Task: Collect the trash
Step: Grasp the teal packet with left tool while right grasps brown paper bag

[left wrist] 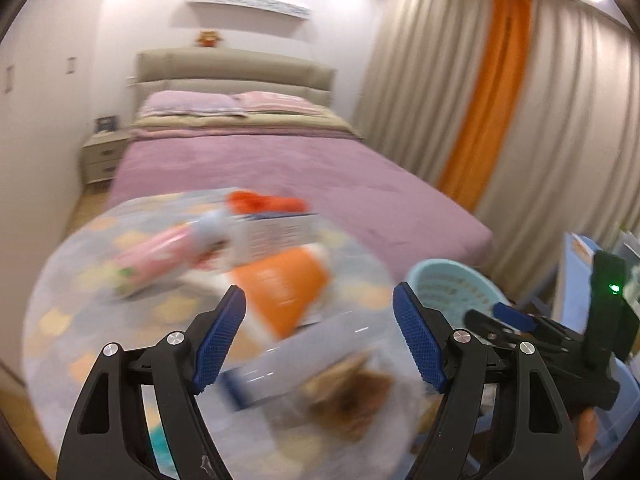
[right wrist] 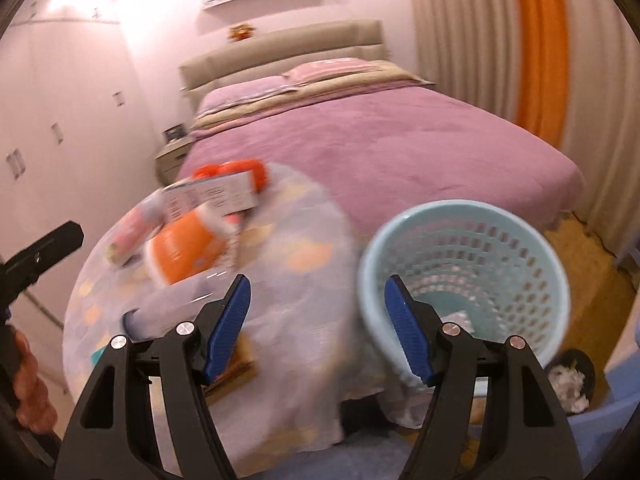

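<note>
Closest to us, our left gripper (left wrist: 320,336) has its blue-padded jaws spread apart with nothing between them. Our right gripper (right wrist: 318,328) is likewise parted and empty, its right finger in front of the rim of the light blue basket (right wrist: 464,276).

Just beyond the fingers lies a round table under a pale patterned cloth (left wrist: 80,300), and the trash sits on it, all of it blurred. Nearest the left gripper we see a brown wrapper (left wrist: 352,392) and a clear plastic piece with a blue end (left wrist: 280,360). Further back on the cloth lie an orange packet (left wrist: 284,284), a pink packet (left wrist: 156,256), a white printed box (left wrist: 280,236) and, at the far edge, a red-orange crumpled item (left wrist: 268,202).

The basket stands just beside the table on its right, with a few pale scraps in its bottom. Low on the right of the right wrist view, a dark bin holding white crumpled paper (right wrist: 568,384) sits near the basket.

Behind the table stretches a bed with a purple cover (right wrist: 400,148) and pillows, a nightstand (left wrist: 102,156) at its left, and at the far right beige curtains with an orange strip (left wrist: 492,92).
</note>
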`<state>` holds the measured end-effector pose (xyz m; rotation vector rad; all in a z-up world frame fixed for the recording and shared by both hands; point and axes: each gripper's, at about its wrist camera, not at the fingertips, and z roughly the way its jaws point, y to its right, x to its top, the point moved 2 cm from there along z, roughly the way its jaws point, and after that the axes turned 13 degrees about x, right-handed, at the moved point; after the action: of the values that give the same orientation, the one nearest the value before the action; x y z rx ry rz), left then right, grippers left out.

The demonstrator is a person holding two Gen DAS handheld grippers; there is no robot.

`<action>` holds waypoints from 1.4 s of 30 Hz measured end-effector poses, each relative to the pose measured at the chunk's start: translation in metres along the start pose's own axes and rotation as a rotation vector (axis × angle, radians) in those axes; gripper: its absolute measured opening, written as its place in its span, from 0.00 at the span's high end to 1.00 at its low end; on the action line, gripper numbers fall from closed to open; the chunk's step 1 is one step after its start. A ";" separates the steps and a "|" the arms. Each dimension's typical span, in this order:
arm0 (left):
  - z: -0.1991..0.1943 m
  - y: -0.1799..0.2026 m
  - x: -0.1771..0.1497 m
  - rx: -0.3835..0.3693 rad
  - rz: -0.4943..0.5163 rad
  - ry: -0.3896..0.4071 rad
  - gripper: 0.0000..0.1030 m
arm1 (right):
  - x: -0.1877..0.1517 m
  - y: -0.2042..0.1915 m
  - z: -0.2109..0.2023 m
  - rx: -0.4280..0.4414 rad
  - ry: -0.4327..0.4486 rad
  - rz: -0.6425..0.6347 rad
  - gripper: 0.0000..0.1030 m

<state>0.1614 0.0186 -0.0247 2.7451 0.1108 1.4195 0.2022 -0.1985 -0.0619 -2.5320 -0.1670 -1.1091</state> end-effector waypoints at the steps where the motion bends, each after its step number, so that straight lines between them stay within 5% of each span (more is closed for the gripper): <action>1: -0.002 -0.011 -0.004 0.026 -0.005 -0.002 0.28 | -0.004 -0.009 0.004 0.016 -0.010 -0.018 0.36; 8: -0.001 -0.086 -0.047 0.115 -0.087 -0.088 0.26 | -0.029 -0.061 0.031 0.076 -0.086 -0.127 0.28; 13: 0.009 -0.118 -0.078 0.101 -0.136 -0.166 0.26 | -0.044 -0.080 0.045 0.096 -0.111 -0.175 0.19; 21: 0.028 -0.106 -0.111 0.103 -0.095 -0.275 0.22 | -0.058 -0.088 0.067 0.087 -0.144 -0.214 0.14; 27: 0.041 -0.090 -0.128 0.172 -0.039 -0.333 0.27 | -0.067 -0.088 0.080 0.086 -0.173 -0.237 0.13; 31: 0.036 -0.087 -0.129 0.182 -0.016 -0.318 0.45 | -0.071 -0.088 0.090 0.068 -0.195 -0.248 0.13; 42: 0.033 -0.079 -0.123 0.133 -0.027 -0.288 0.52 | -0.073 -0.086 0.115 0.058 -0.249 -0.253 0.12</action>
<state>0.1137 0.0860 -0.1498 3.0073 0.2365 1.0311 0.2092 -0.0724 -0.1619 -2.6410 -0.5906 -0.8549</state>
